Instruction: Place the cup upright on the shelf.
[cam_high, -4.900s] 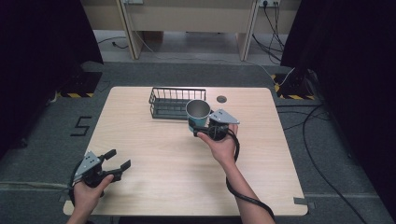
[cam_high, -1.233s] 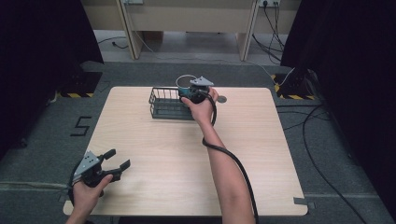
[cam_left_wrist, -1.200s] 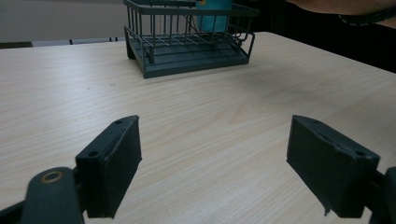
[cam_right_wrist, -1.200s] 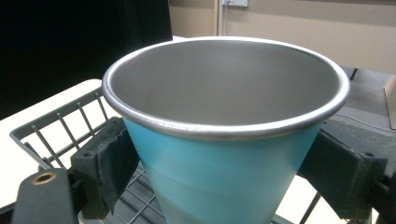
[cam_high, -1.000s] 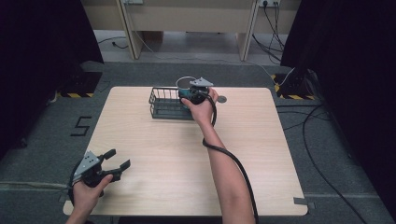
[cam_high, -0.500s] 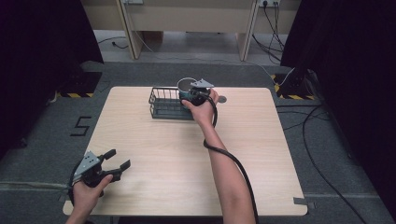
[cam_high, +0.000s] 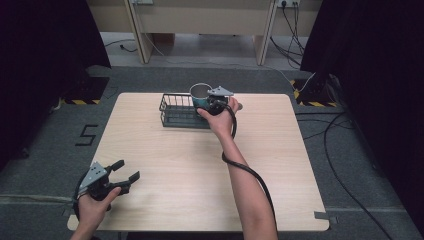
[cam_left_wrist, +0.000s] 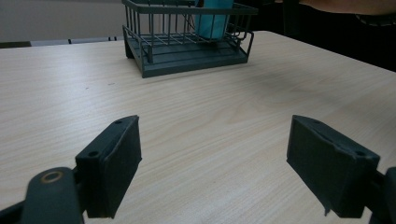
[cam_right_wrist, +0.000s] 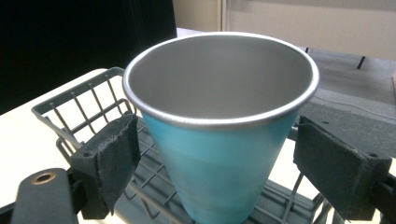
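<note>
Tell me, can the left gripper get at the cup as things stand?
Probably not without a long reach: the left gripper sits open at the table's near corner, while the cup stands in the basket at the far edge, between the right gripper's open jaws.

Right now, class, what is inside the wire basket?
A teal cup stands upright in the wire basket, between the open right gripper. The cup's metal inside looks empty; its base is hidden.

one teal cup (cam_high: 201, 95) with a metal rim and one dark wire basket (cam_high: 181, 111) sit near the table's (cam_high: 280, 150) far edge. two claws: right claw (cam_high: 212, 104) there, left claw (cam_high: 123, 176) at the near left corner.
</note>
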